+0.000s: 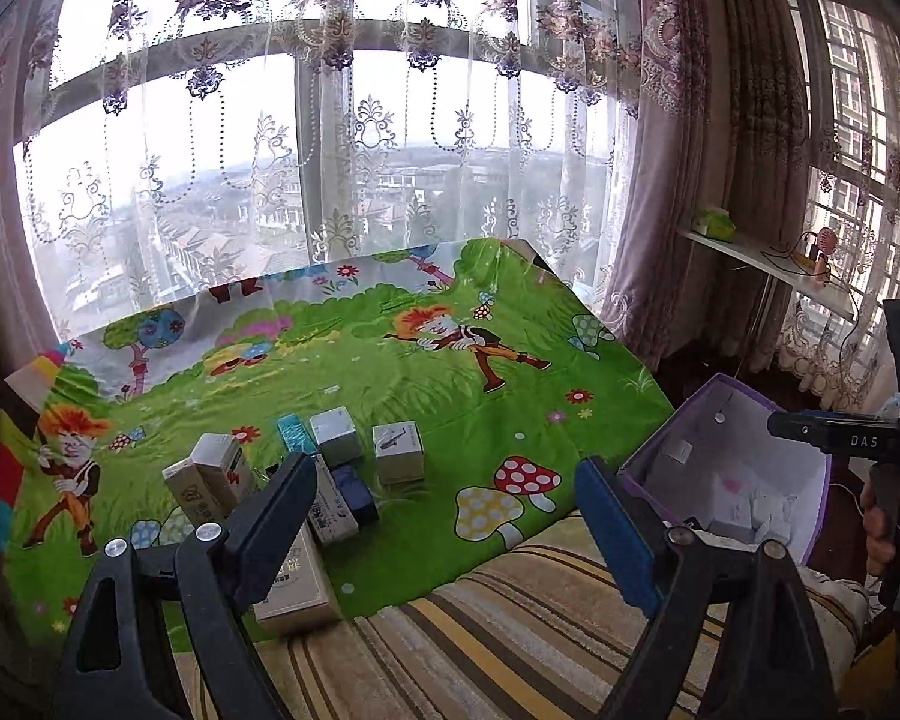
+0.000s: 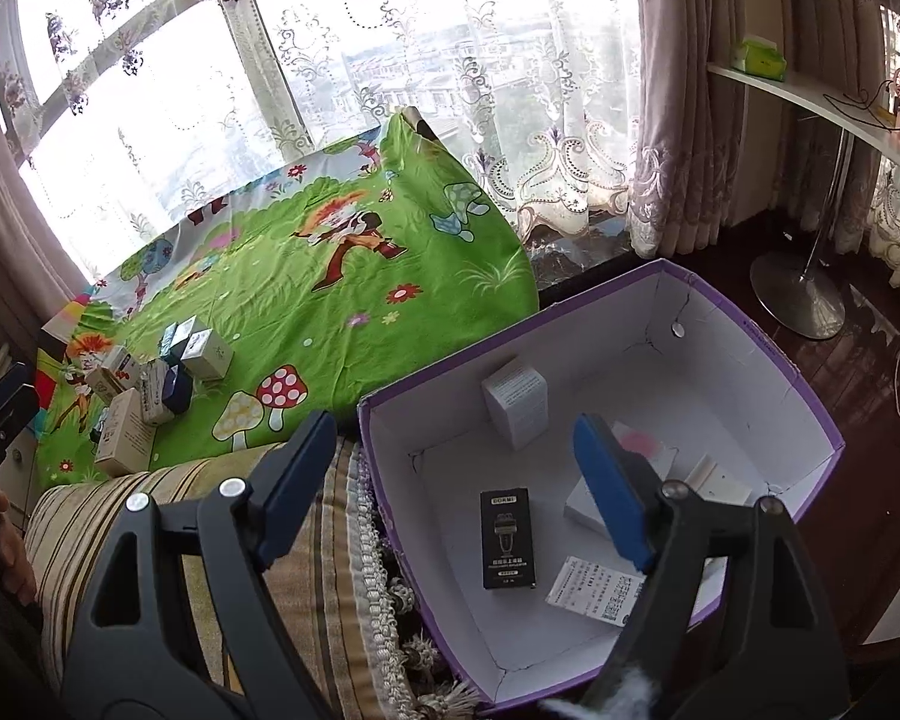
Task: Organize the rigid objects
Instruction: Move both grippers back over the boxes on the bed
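Observation:
Several small product boxes [image 1: 336,468] stand and lie in a cluster on the green cartoon cloth [image 1: 426,372]; they also show in the right wrist view [image 2: 156,384]. My left gripper [image 1: 444,510] is open and empty, just right of the cluster. A purple carton with white inside [image 2: 744,324] sits at the right and holds a black box [image 2: 507,539], a white upright box [image 2: 516,399], flat white boxes and a printed slip [image 2: 594,591]. My right gripper [image 2: 456,480] is open and empty above the carton's left wall. The carton shows in the left wrist view [image 1: 666,444].
A striped cushion with a fringe [image 2: 306,552] lies in front of the cloth. Lace curtains [image 1: 354,180] and a window are behind. A white shelf [image 2: 810,96] on a metal stand [image 2: 798,294] is at the right, over dark wooden floor.

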`<state>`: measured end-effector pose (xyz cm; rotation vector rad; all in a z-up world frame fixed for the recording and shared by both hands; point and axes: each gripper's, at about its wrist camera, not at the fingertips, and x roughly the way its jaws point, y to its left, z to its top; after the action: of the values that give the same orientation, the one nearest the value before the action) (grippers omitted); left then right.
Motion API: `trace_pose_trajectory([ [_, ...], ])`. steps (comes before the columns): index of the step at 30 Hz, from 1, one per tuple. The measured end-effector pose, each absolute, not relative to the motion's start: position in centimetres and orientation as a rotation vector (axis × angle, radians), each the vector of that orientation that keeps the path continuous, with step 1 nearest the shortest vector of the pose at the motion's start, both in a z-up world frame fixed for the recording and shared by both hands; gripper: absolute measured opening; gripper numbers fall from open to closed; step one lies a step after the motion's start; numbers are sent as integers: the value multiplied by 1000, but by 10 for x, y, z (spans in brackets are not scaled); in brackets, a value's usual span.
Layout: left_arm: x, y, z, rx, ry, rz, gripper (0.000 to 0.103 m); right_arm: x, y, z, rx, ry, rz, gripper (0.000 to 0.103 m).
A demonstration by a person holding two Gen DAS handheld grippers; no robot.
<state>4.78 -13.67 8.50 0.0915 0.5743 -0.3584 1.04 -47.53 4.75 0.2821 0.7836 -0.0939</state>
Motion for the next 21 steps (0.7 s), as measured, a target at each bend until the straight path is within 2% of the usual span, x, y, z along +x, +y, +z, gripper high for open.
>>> trace_pose_trajectory([
  [6,51,-63,72,-23,642,-276,87,18,-453,50,249,795,-41,84],
  [10,52,-38,65,19,685,-222,85,23,-435,53,215,804,-7,84],
  [15,62,-7,46,39,790,-203,70,31,-411,56,179,813,43,84],
  [21,78,16,30,67,866,-178,65,45,-380,54,140,837,108,84],
])
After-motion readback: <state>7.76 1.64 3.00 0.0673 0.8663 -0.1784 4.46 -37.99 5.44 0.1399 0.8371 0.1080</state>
